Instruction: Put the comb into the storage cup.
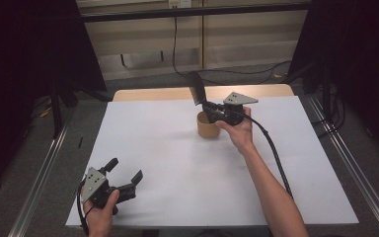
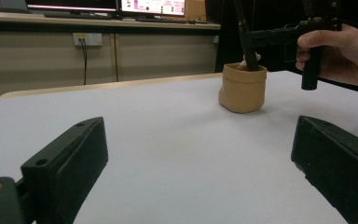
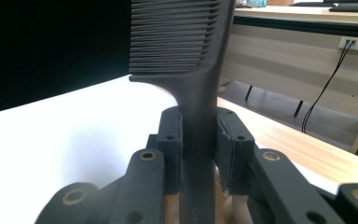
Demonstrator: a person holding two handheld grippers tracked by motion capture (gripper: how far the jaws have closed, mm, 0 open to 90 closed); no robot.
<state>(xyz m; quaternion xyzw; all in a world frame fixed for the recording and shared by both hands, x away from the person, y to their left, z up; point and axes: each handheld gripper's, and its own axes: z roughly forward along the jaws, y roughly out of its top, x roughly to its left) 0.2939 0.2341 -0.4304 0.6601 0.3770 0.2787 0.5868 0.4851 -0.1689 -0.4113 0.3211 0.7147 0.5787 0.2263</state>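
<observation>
Comb (image 3: pixel 186 70) | right gripper (image 1: pixel 208 105) clamped on handle, over pouch (image 1: pixel 208 126) | left gripper (image 1: pixel 126 178) apart, idle | keep comb upright, lower straight into pouch

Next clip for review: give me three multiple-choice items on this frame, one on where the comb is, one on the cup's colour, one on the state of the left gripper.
1. Where is the lower end of the comb?
A. Flat on the sheet
B. In the cup
C. On the floor

2. What colour is the cup?
A. Tan
B. Blue
C. Green

3. How does the left gripper stand?
A. Shut on the comb
B. Shut on the cup
C. Open, holding nothing

Answers:
1. B, since the left gripper view shows the comb's handle running down into the cup's mouth while the right gripper clamps it.
2. A, since the cup looks tan in the high view and in the left gripper view.
3. C, since its fingers stand wide apart over the white sheet with nothing between them.
</observation>
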